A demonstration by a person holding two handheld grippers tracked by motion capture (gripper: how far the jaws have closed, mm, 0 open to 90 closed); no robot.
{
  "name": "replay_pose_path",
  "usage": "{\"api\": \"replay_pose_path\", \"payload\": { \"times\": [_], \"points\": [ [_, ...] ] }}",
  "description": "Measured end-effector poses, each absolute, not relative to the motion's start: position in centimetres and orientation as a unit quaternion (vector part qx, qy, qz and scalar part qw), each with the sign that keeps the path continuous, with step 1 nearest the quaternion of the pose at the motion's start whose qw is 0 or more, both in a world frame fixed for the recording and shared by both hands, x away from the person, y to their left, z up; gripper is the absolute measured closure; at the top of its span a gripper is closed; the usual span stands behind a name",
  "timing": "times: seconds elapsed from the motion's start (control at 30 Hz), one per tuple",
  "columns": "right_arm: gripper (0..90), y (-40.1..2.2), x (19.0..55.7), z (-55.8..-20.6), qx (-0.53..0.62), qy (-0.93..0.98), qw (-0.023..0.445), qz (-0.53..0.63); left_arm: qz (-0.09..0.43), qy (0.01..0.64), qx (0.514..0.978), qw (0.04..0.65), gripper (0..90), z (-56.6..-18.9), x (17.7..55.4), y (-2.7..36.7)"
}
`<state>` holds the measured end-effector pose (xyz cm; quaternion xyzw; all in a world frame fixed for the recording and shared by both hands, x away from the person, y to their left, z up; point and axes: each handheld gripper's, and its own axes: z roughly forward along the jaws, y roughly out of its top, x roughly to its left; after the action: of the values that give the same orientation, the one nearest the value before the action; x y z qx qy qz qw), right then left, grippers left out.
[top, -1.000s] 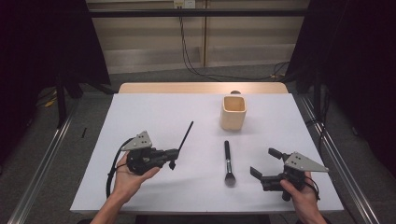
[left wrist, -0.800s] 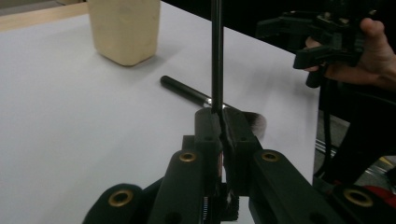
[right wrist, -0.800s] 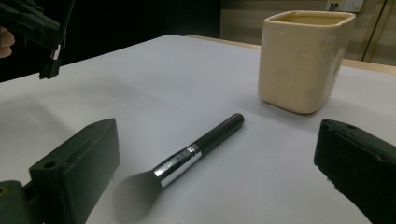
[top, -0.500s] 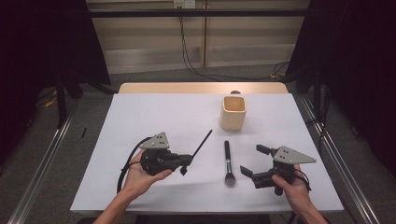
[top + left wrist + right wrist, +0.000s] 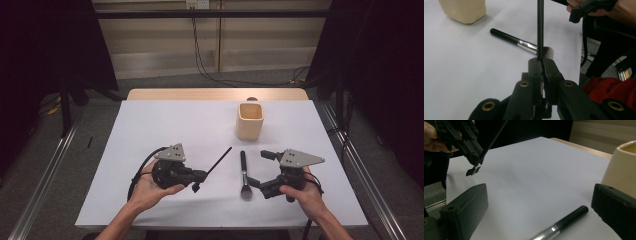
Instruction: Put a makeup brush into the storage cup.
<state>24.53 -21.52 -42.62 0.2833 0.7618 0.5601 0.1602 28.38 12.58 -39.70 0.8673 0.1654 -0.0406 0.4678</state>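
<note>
High view: the left claw (image 5: 196, 176) is clamped on a thin black stick (image 5: 219, 160), held near its lower end. The stick slants up and away from the claw toward the middle of the white tabletop (image 5: 165, 125), clear of the surface. A small flat tip (image 5: 195, 188) hangs just below the closed jaws.

Left gripper view: the two jaws meet on the stick (image 5: 540, 27), which rises straight from between them. Beyond it, a makeup brush (image 5: 520, 43) lies flat on the tabletop, black handle pointing toward a cream cup (image 5: 464, 10).

High view: the brush (image 5: 244, 170) lies between the two hands, bristles toward the person, handle pointing at the cup (image 5: 249, 121), which stands upright farther back. The right claw (image 5: 260, 169) is open and holds nothing. Its jaws stand wide apart just to the right of the brush, one near the handle, one near the bristles.

Right gripper view: the brush handle (image 5: 571, 216) lies between the spread jaws without contact. The left claw (image 5: 475, 152) and its stick show at upper left, above the tabletop.
</note>
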Motion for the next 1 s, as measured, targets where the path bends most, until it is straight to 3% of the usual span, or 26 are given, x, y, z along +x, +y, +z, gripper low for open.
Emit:
{"api": "replay_pose_path", "payload": {
  "times": [0.67,0.77,1.0],
  "points": [
    [1.6,-19.3,26.1,-40.7,0.220,0.845,0.094,0.478,-0.060,0.109,0.921,0.370,85.7,-38.0,28.7,12.2],
    [1.9,-18.9,26.5,-40.4,0.214,0.861,0.054,0.457,-0.060,0.097,0.926,0.359,85.7,-37.6,28.6,12.3],
    [1.9,-18.3,26.9,-40.2,0.202,0.882,0.051,0.423,-0.057,0.088,0.940,0.326,85.7,-36.9,28.6,12.2]
  ]
}}
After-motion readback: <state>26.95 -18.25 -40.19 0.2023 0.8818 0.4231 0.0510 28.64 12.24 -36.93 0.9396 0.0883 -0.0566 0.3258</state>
